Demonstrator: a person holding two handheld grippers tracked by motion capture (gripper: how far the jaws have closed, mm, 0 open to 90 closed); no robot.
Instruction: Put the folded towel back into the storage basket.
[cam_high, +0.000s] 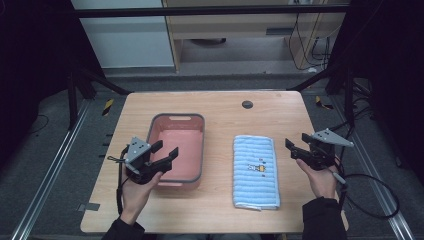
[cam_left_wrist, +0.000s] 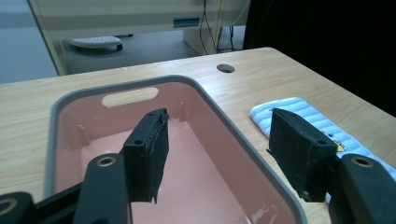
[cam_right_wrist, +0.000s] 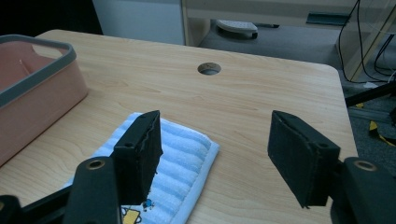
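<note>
A pink bin with a grey rim (cam_high: 154, 125) stands left of centre on the wooden table, and nothing lies inside it. A folded blue striped towel (cam_high: 255, 170) with a small printed figure lies flat to its right. My left gripper (cam_high: 165, 150) hovers open over the bin's near left part; in the left gripper view its jaws straddle the bin's right wall (cam_left_wrist: 233, 130), with the towel (cam_left_wrist: 303, 112) beyond. My right gripper (cam_high: 299, 141) is open, just right of the towel (cam_right_wrist: 182, 158), above bare table. Nothing is between either pair of jaws.
A round cable hole (cam_high: 247, 104) sits near the table's far edge. Cables trail from both grippers, the right one looping off the table's right side (cam_high: 370, 185). Beyond the table are a cabinet and floor wiring.
</note>
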